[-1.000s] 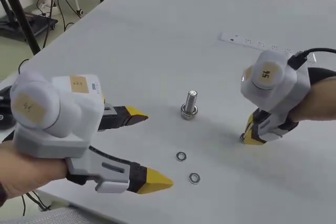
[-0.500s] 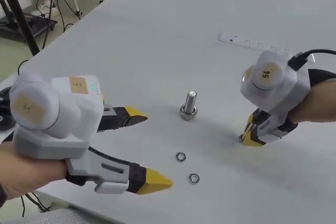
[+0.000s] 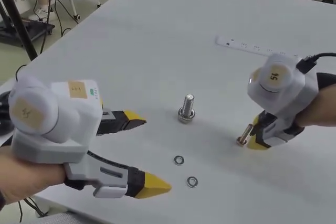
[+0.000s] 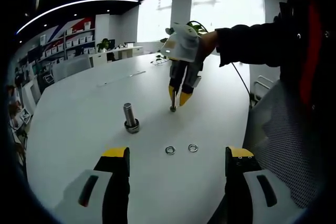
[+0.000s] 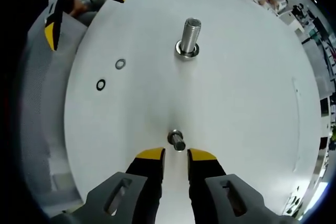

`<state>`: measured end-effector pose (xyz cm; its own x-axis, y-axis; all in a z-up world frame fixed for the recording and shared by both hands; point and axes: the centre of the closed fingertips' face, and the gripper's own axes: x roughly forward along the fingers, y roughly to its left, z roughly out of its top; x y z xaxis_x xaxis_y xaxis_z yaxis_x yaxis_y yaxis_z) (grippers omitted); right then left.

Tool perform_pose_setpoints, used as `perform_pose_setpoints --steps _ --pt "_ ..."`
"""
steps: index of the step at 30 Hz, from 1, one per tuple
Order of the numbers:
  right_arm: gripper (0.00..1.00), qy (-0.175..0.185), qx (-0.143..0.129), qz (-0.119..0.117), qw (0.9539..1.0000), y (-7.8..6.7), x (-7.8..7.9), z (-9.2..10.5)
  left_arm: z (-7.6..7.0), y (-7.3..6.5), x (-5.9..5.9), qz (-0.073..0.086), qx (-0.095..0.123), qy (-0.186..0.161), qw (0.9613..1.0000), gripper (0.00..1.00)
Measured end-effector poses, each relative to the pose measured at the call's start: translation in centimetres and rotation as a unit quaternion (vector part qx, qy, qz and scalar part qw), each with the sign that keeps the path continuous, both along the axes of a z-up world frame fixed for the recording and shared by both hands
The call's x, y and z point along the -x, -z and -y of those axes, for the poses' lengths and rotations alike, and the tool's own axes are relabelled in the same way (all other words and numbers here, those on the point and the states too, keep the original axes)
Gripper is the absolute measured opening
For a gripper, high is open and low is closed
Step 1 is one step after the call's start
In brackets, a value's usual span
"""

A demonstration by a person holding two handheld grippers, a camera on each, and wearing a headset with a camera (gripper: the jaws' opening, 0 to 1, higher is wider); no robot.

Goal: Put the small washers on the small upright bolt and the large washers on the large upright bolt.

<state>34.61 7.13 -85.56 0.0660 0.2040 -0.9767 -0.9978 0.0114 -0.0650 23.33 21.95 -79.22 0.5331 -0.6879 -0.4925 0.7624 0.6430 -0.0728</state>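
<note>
Small bolt [image 3: 244,135] tilted at the right tool [image 5: 176,155] tips, jaws nearly together, grip unclear, left tool [image 3: 151,154] spread wide by washers [image 3: 179,160], bolt more exposed than a second ago.

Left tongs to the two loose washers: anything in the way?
Nothing visible. The nearer washer and farther washer lie on bare table just ahead of the open left tongs. The large bolt and the right gripper are farther out, past the washers.
</note>
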Motion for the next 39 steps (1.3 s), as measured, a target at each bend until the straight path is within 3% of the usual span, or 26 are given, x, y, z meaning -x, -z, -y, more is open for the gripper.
perform_pose_setpoints --steps 13,27,39 --pt "0.18 0.015 0.0 0.004 0.9999 -0.2 0.4 1.2 0.1 -0.2 0.0 0.004 0.0 0.003 1.0 0.74" --pt "0.18 0.023 -0.006 0.001 0.9997 -0.5 2.7 1.7 0.2 -0.6 0.1 0.011 0.0 0.007 0.9999 0.73" --pt "0.18 0.008 -0.014 -0.008 0.9998 -0.5 5.4 0.6 0.4 -1.0 0.5 0.019 0.001 0.009 0.9998 0.72"
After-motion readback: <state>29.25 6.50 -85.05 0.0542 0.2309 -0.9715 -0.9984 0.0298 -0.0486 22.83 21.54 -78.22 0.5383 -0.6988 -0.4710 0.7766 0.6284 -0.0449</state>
